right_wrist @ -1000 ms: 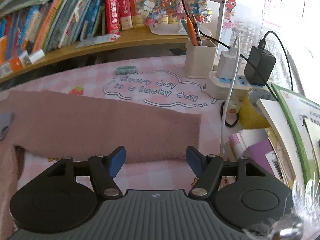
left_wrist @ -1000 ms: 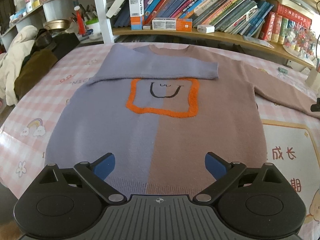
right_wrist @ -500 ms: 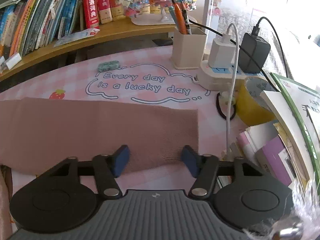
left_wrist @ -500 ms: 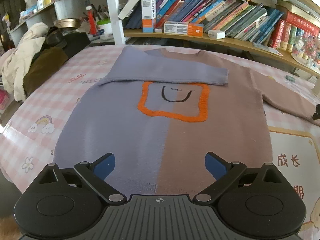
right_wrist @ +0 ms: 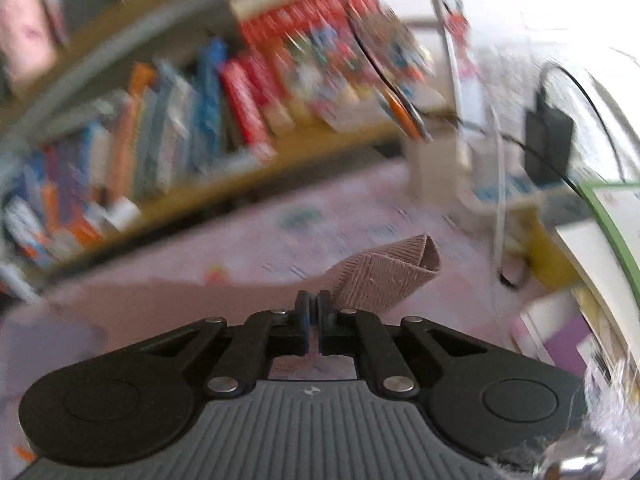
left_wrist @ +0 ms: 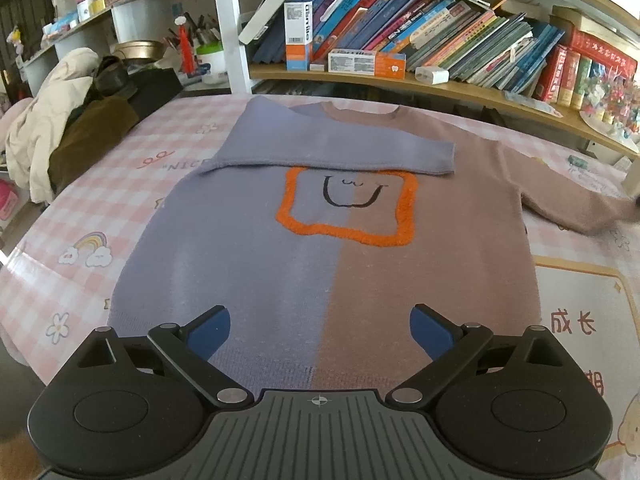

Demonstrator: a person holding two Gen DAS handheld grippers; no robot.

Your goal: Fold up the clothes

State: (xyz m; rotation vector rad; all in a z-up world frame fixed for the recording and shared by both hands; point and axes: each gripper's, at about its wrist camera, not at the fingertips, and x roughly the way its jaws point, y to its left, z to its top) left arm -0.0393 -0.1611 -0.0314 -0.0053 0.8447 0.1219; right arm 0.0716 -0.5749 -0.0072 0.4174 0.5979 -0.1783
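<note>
A sweater [left_wrist: 320, 248], lavender on the left and brown on the right with an orange square and a smile, lies flat on the pink checked table. Its lavender sleeve [left_wrist: 332, 152] is folded across the chest. Its brown sleeve [left_wrist: 572, 200] stretches out to the right. My left gripper [left_wrist: 320, 330] is open and empty above the hem. My right gripper [right_wrist: 314, 300] is shut on the brown sleeve's cuff [right_wrist: 384, 276], which is lifted off the table. The right wrist view is blurred by motion.
A bookshelf [left_wrist: 440, 60] runs behind the table. A pile of clothes [left_wrist: 68, 120] lies at the far left. In the right wrist view a pen holder [right_wrist: 432, 164], a power strip with chargers [right_wrist: 520, 184] and books [right_wrist: 600, 248] stand at the right.
My right gripper has shut on the brown cuff and lifted it, swinging fast. My left gripper has pulled back a little and stays open.
</note>
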